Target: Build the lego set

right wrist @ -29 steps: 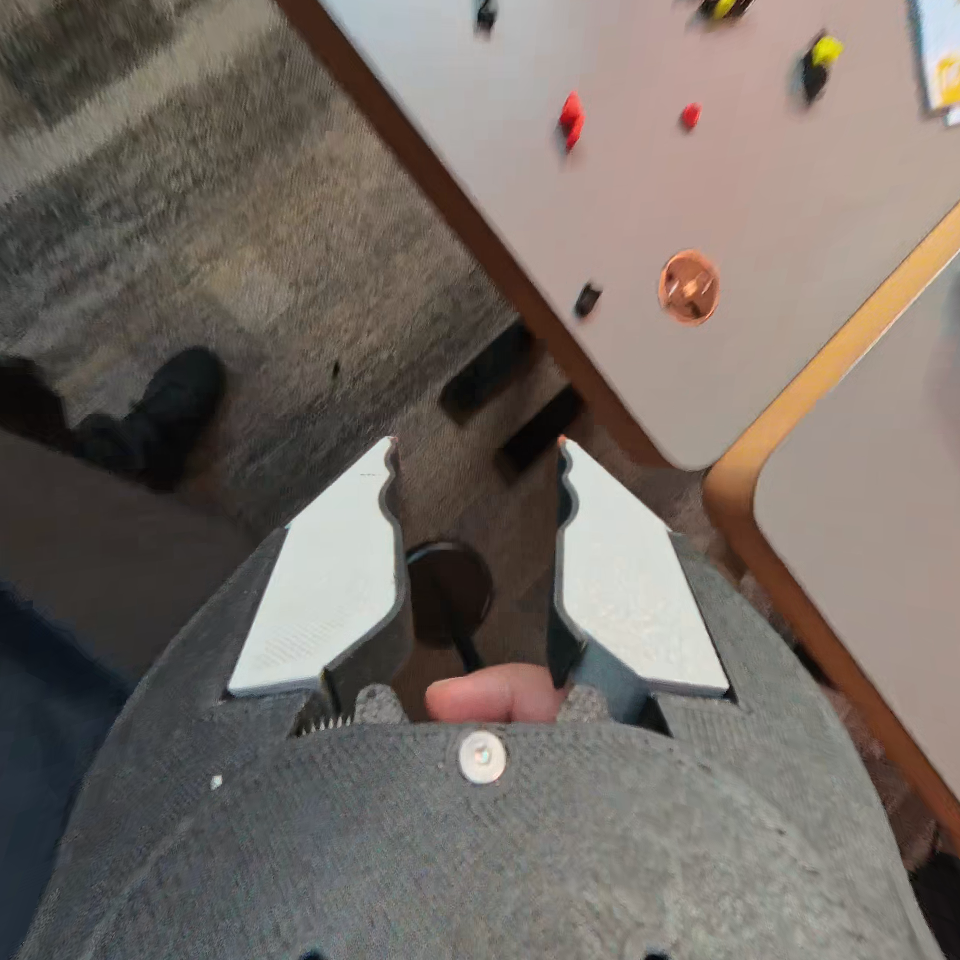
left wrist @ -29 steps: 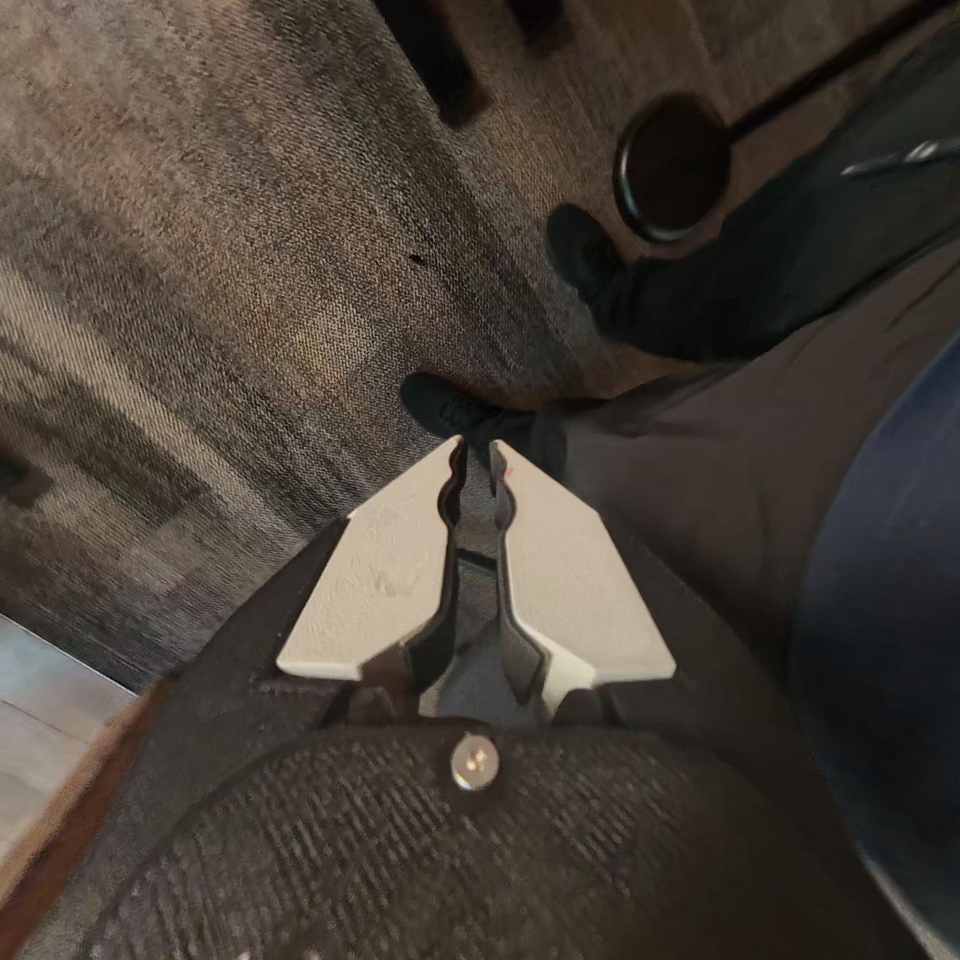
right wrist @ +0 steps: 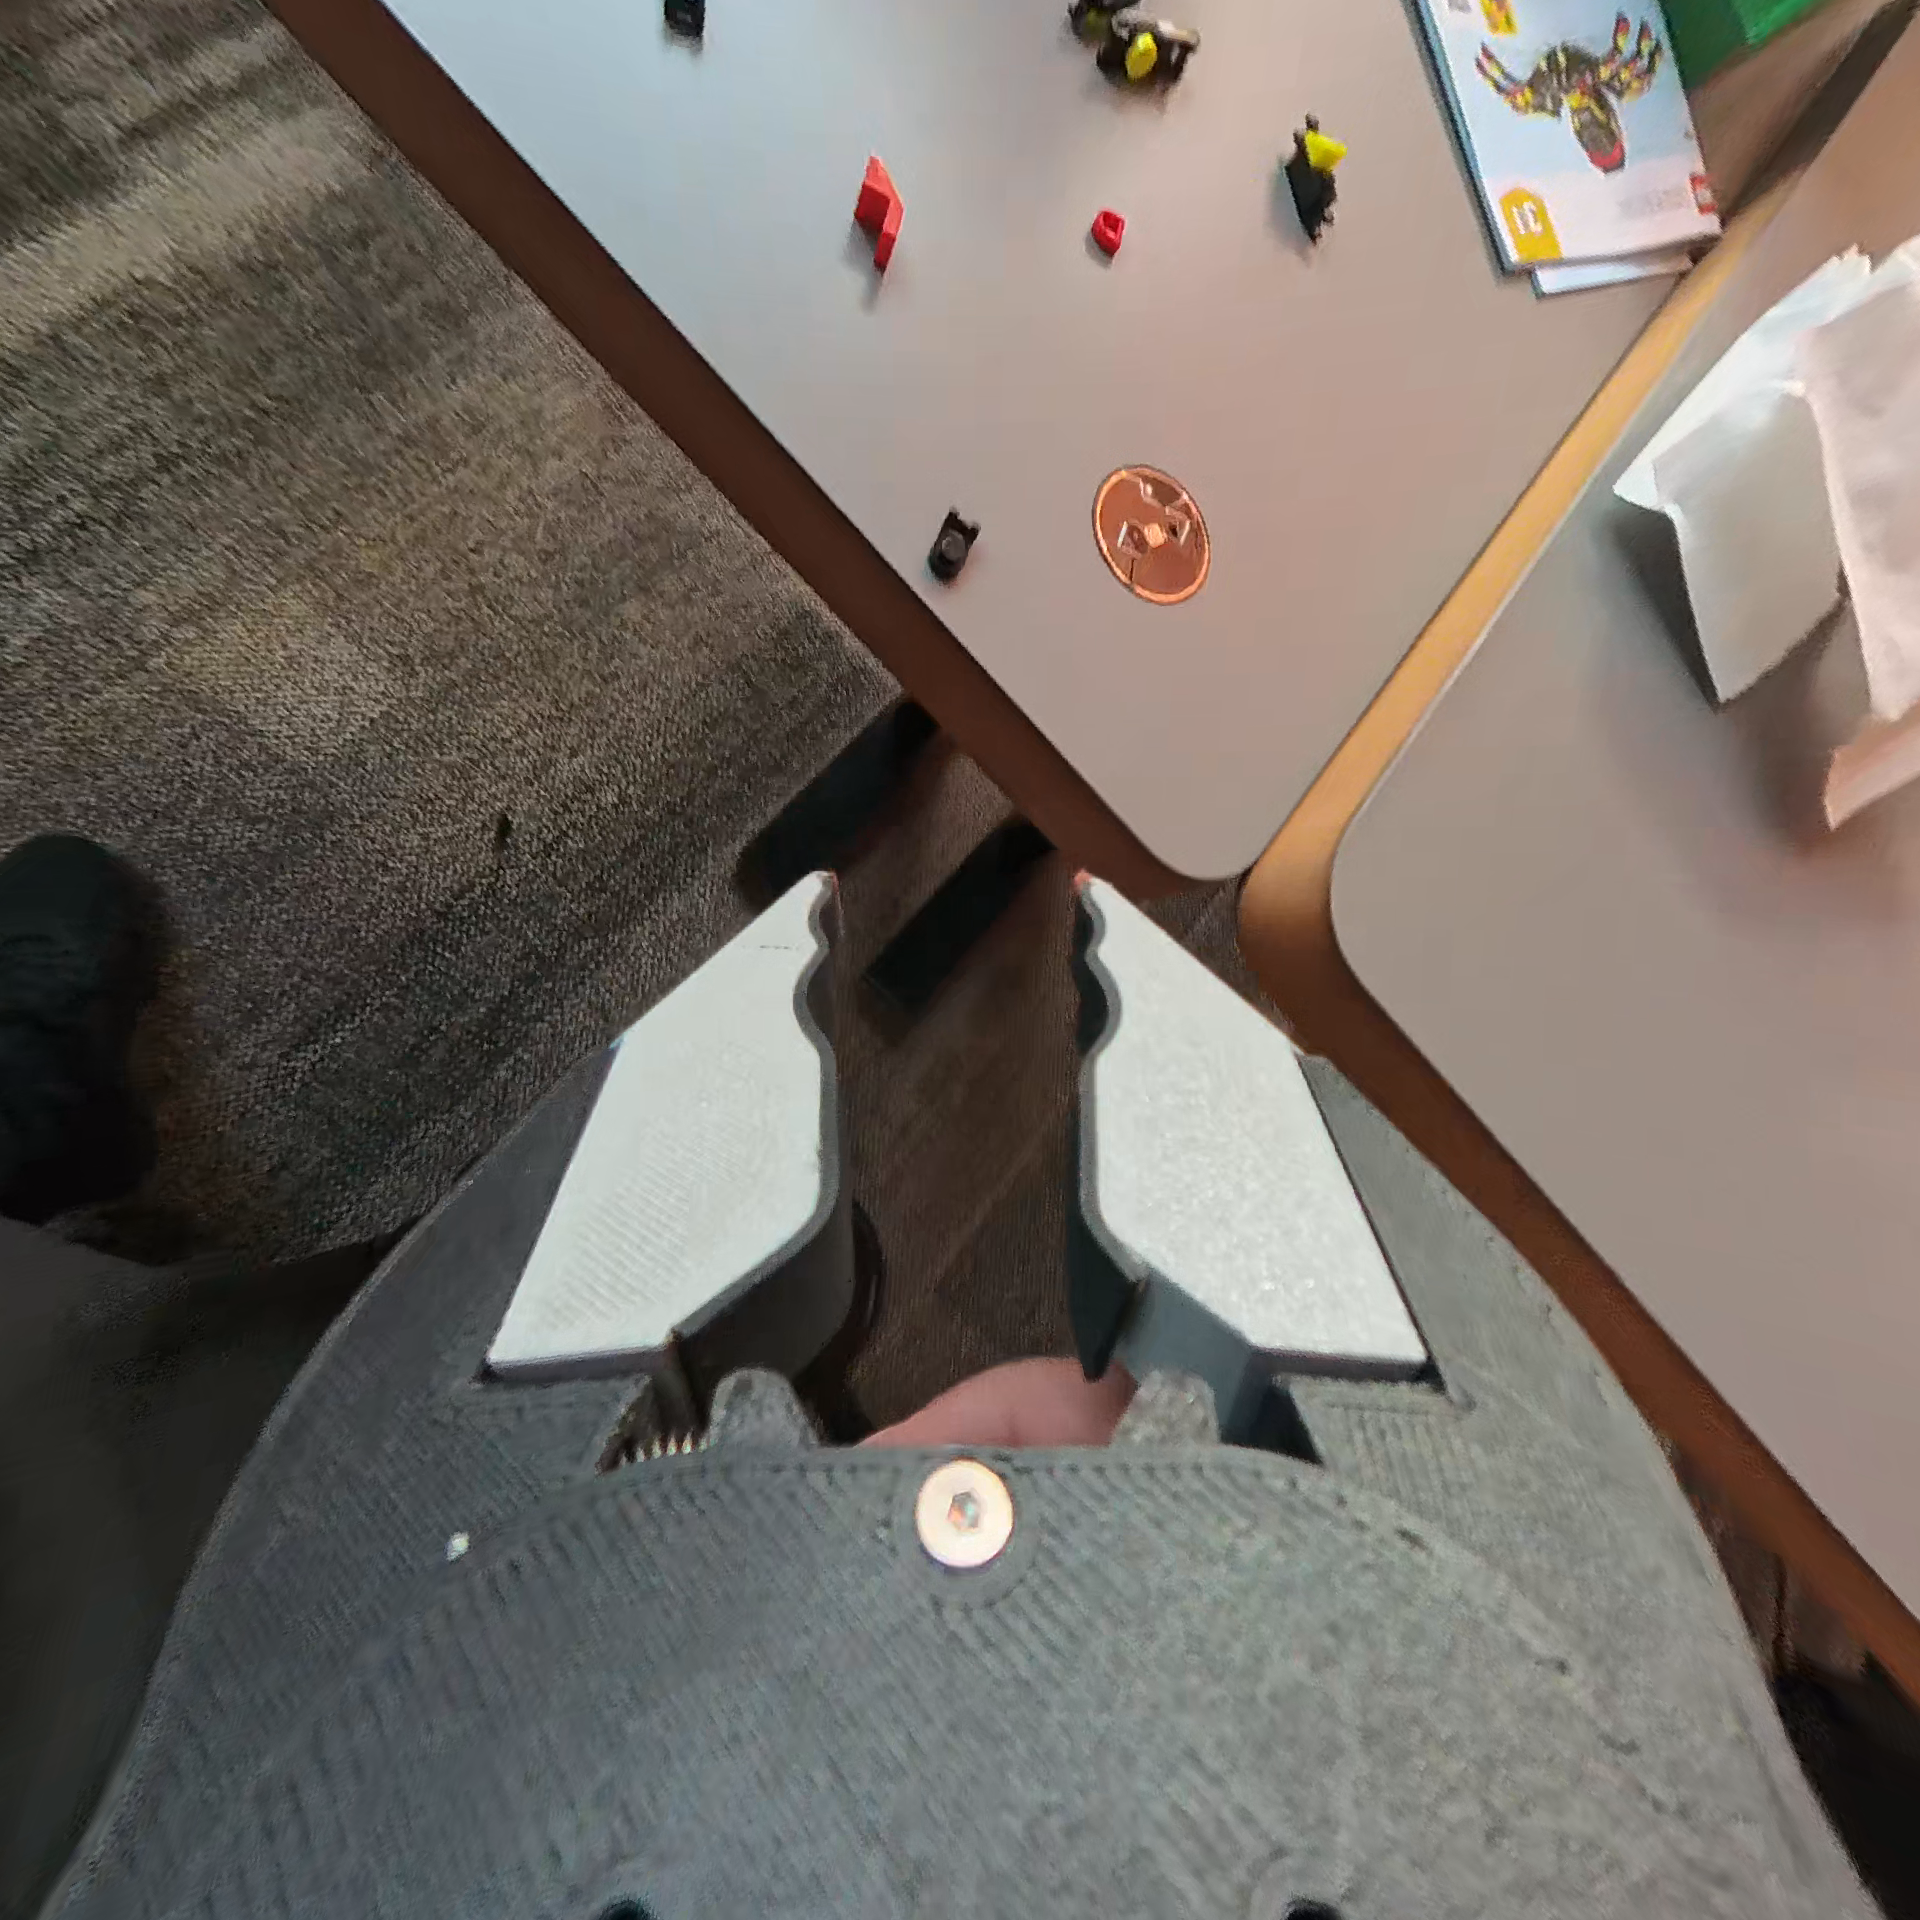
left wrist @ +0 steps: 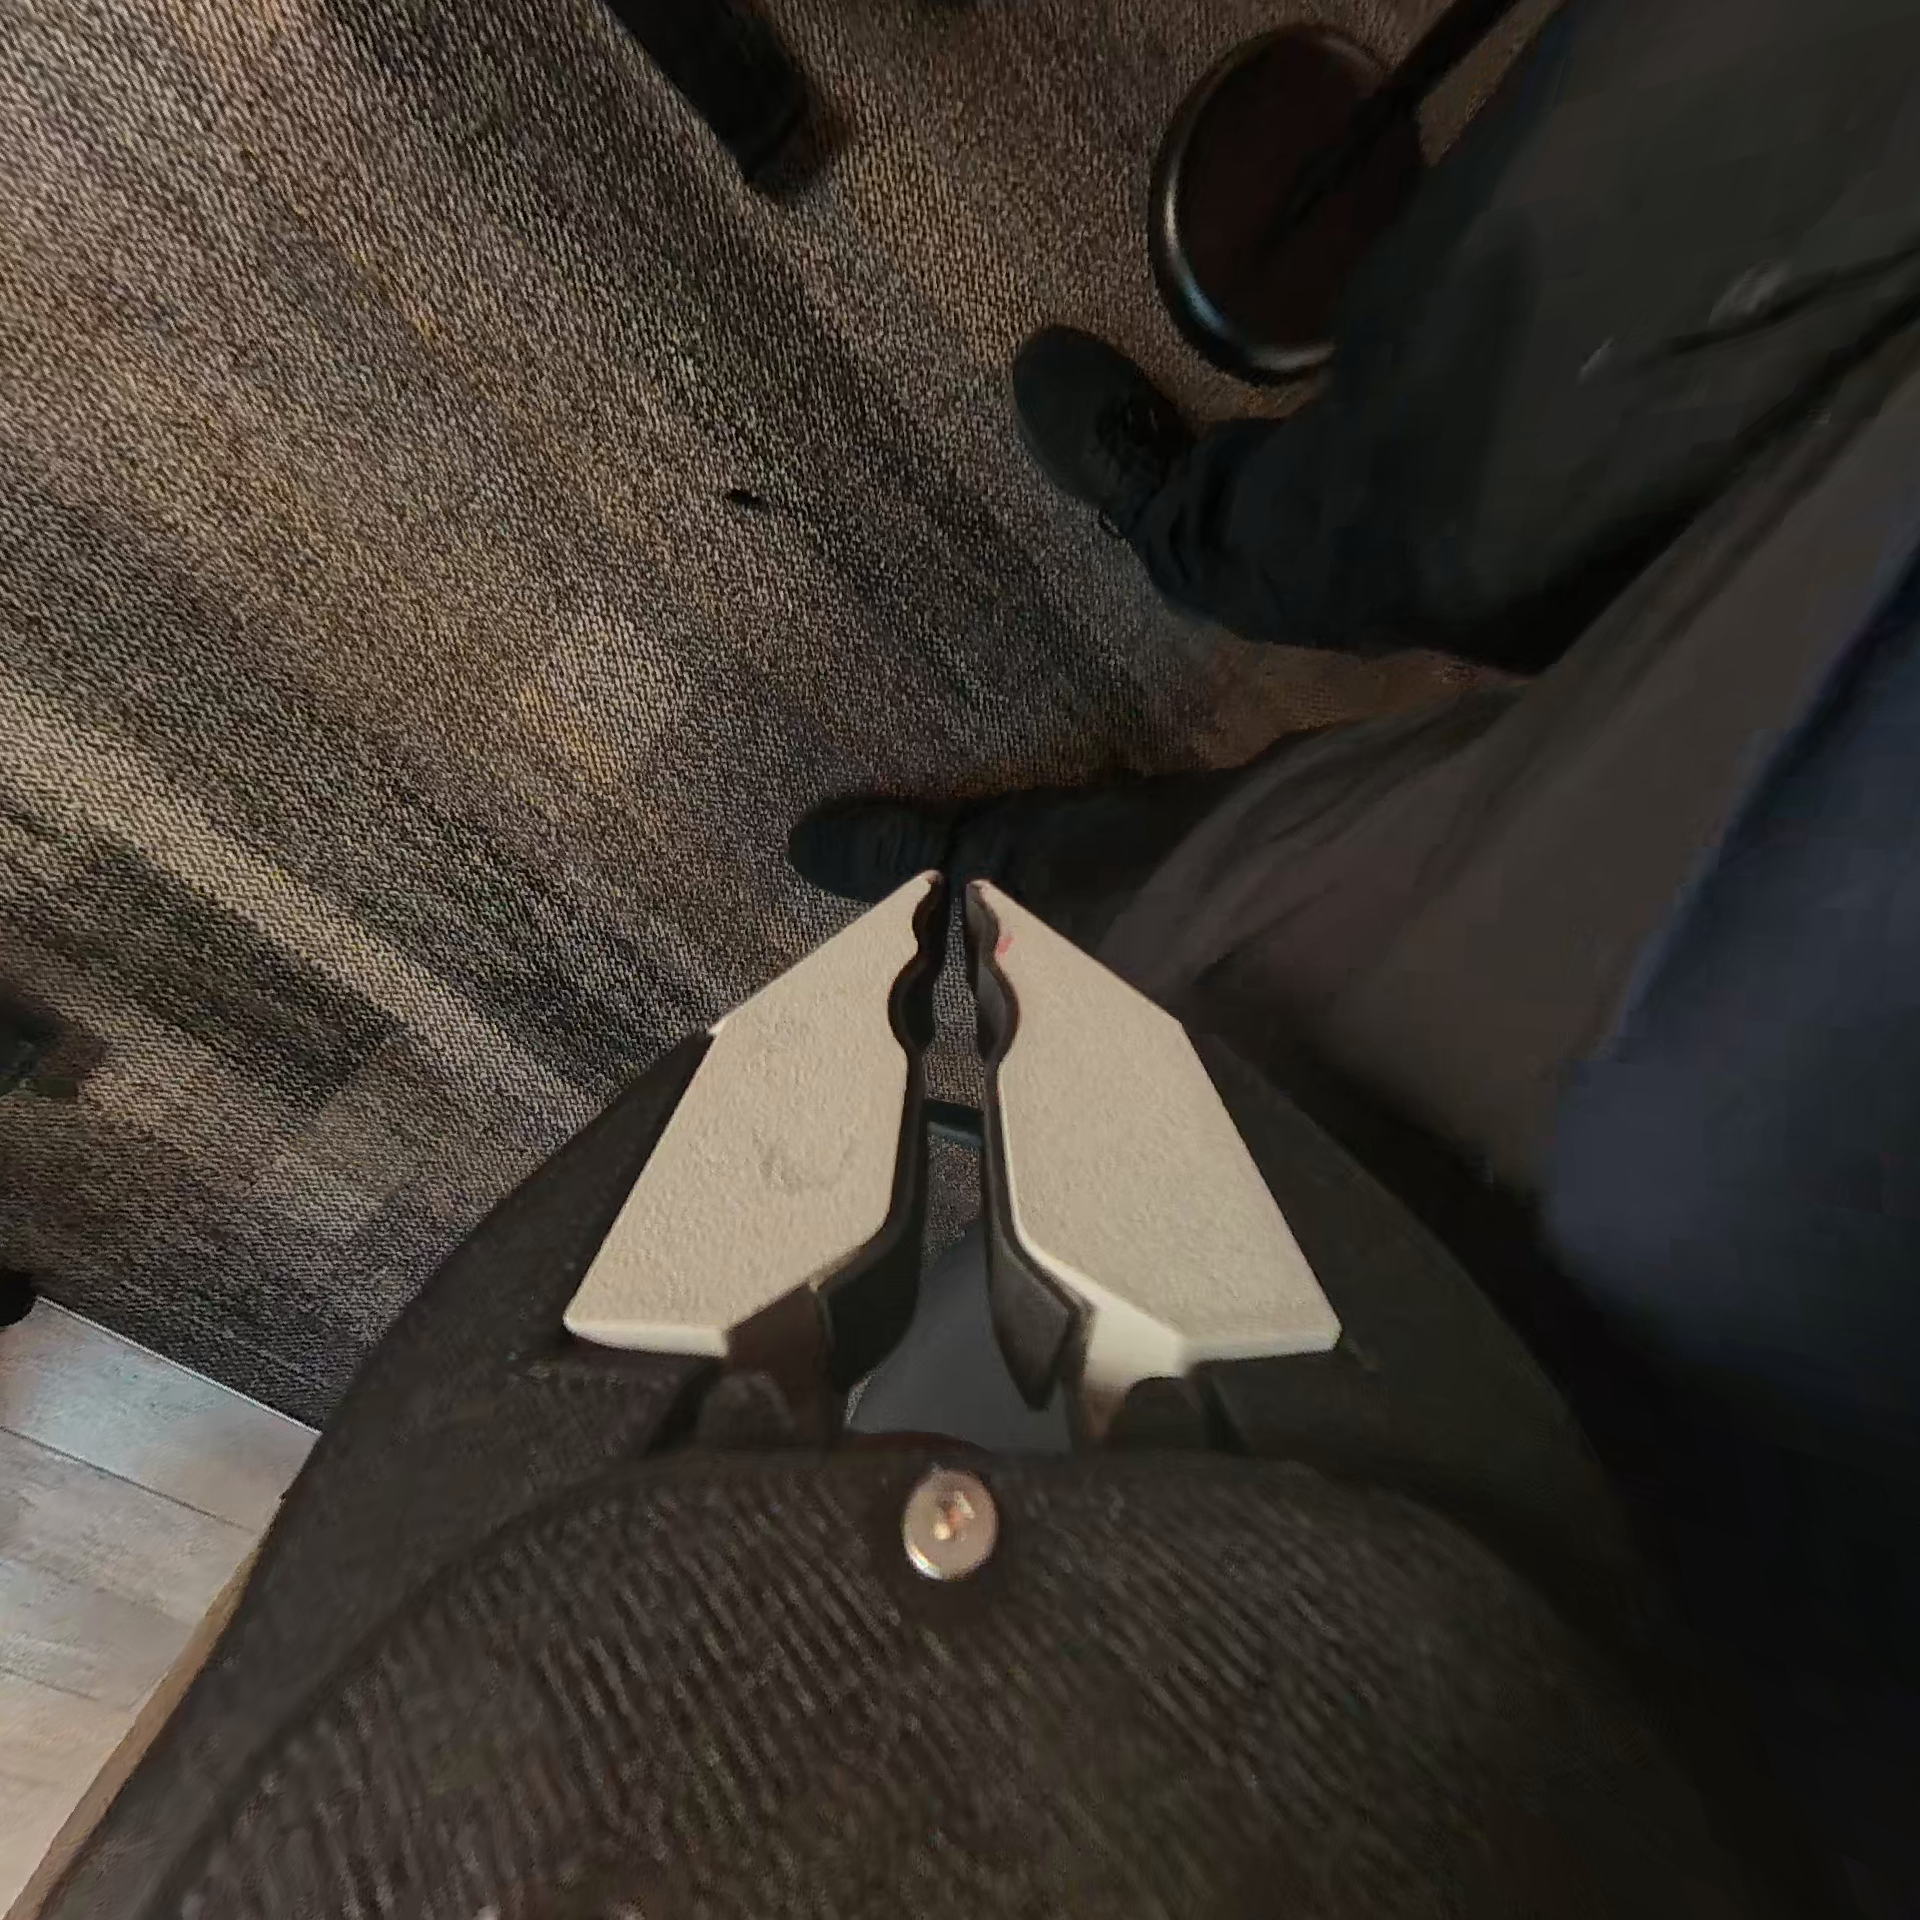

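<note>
In the right wrist view, loose lego pieces lie on a grey table (right wrist: pixel 1039 395): a red brick (right wrist: pixel 879 208), a small red piece (right wrist: pixel 1109 231), a small black piece (right wrist: pixel 953 542), and two black-and-yellow assemblies (right wrist: pixel 1311 171) (right wrist: pixel 1135 42). An instruction booklet (right wrist: pixel 1569 125) lies at the far right. My right gripper (right wrist: pixel 954 883) is open and empty, over the floor just off the table's corner. My left gripper (left wrist: pixel 954 883) is shut and empty, pointing down at the carpet (left wrist: pixel 468 520), away from the table.
A copper disc (right wrist: pixel 1150 533) lies near the table corner. A second table (right wrist: pixel 1662 1091) with white paper (right wrist: pixel 1787 499) adjoins on the right. The person's black shoes (left wrist: pixel 1101 416) and legs (left wrist: pixel 1455 935) are under my left gripper, beside a black ring (left wrist: pixel 1195 239) on the floor.
The right gripper has tilted so that more of the table and the booklet show. The left gripper's jaws have closed the small gap between the tips.
</note>
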`<state>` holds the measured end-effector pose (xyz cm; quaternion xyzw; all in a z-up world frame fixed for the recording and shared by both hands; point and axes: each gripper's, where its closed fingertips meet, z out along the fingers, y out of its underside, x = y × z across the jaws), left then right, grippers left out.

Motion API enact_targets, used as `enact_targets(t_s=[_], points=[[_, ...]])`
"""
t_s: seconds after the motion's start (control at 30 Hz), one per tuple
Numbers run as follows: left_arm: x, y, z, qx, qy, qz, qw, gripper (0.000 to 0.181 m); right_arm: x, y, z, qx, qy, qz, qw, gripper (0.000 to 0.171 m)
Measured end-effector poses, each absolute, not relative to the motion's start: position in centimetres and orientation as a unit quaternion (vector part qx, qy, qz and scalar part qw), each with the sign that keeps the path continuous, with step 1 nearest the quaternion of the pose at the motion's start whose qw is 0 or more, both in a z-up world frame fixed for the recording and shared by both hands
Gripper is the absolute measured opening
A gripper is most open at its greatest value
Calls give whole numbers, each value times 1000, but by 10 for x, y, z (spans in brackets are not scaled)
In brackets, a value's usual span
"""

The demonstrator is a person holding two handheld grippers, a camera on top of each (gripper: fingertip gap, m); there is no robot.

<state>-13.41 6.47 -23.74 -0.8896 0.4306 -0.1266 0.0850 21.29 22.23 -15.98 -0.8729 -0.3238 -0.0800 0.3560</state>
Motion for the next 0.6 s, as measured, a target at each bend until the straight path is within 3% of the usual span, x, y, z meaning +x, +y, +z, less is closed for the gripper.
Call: enact_targets(t_s=[0.03, 0.27, 0.4, 0.6], points=[[-144, 63, -246, -889, 431, -127, 84, 0, 211, 216, -156, -880, -312, -86, 348, 42], [-211, 63, -304, -881, 459, -92, 72, 0, 173, 175, -119, -904, -272, -91, 316, 41], [-227, 70, -316, -885, 448, -87, 91, 0, 128, 182, -89, -901, -251, -75, 346, 39], [-232, 71, -315, -886, 438, -94, 123, 0, 79, 171, -102, -897, -315, -39, 308, 42]])
